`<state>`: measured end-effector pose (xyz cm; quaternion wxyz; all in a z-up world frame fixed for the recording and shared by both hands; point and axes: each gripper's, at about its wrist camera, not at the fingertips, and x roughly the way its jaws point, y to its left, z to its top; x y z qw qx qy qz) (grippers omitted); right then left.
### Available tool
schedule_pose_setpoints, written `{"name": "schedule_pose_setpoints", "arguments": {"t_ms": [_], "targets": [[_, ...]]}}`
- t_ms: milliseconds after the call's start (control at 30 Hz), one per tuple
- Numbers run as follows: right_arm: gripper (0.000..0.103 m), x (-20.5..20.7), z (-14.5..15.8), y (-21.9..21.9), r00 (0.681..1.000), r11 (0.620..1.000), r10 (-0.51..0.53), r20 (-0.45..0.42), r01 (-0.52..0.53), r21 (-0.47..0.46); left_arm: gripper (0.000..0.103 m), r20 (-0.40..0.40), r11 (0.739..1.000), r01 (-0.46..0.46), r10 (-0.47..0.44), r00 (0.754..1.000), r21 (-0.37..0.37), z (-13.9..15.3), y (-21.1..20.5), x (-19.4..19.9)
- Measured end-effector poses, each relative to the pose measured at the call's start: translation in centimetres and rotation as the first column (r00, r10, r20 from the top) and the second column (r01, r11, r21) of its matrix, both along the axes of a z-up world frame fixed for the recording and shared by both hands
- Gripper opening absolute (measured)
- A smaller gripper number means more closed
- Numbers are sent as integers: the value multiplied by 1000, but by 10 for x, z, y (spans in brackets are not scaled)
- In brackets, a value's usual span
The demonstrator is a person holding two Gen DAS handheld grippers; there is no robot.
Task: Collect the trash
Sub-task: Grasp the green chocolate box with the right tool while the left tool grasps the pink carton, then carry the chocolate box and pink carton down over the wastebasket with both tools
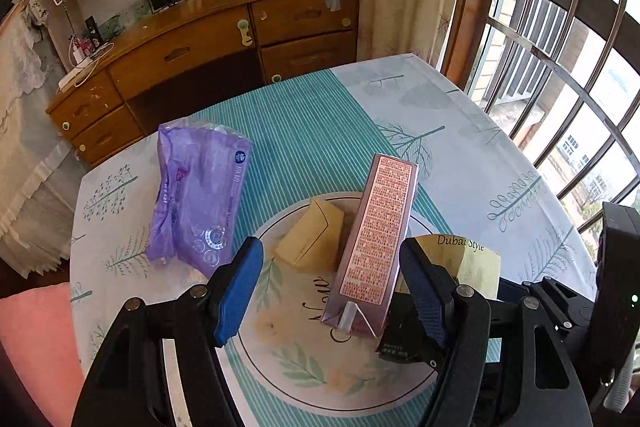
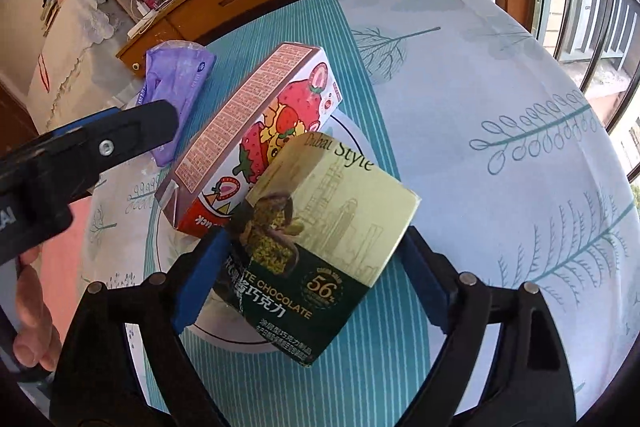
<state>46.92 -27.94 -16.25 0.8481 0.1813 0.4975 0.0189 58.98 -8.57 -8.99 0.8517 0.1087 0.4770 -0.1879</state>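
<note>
1. The chocolate box (image 2: 320, 247) lies between the right tool (image 2: 308, 281)'s wide-spread fingers, slanting across the plate (image 2: 352, 139)'s edge; whether the pads touch it, I cannot tell.
2. The left tool (image 1: 332, 291), also wide, straddles the upright strawberry carton (image 1: 376, 239), long axis pointing away.
3. A purple packet (image 1: 196, 203) lies left on the table (image 1: 460, 131); a window (image 1: 560, 47) is to the right.

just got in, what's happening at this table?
A person is clearing trash with two handheld claws. The right claw frames a chocolate box, jaws wide; whether the pads press on it is unclear. The left claw is open around the near end of a strawberry snack box propped on the plate. A purple wrapper and a tan packet wait untouched.
</note>
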Motion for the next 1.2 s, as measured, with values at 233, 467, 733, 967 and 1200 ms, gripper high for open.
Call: {"name": "schedule_pose_setpoints", "arguments": {"t_ms": [233,467,733,967,1200], "targets": [[69,-9,17,-24,998,998,60,29,-60,-15,72,-44,995,75,-73,996,63,-28,-35,13],[68,-19,33,-45,994,990,97,42,-92,-104,60,-102,985,132,-121,987,111,-57,-63,14],[62,-41,45,-32,975,968,179,131,-151,-198,36,-66,980,148,-140,988,133,-62,-63,-1],[59,-54,50,-33,973,976,166,162,-139,-165,36,-38,989,132,-130,991,63,-37,-30,-27],[57,-76,71,-28,960,975,189,209,-159,-153,36,-3,993,102,-103,995,-59,0,24,-72]]}}
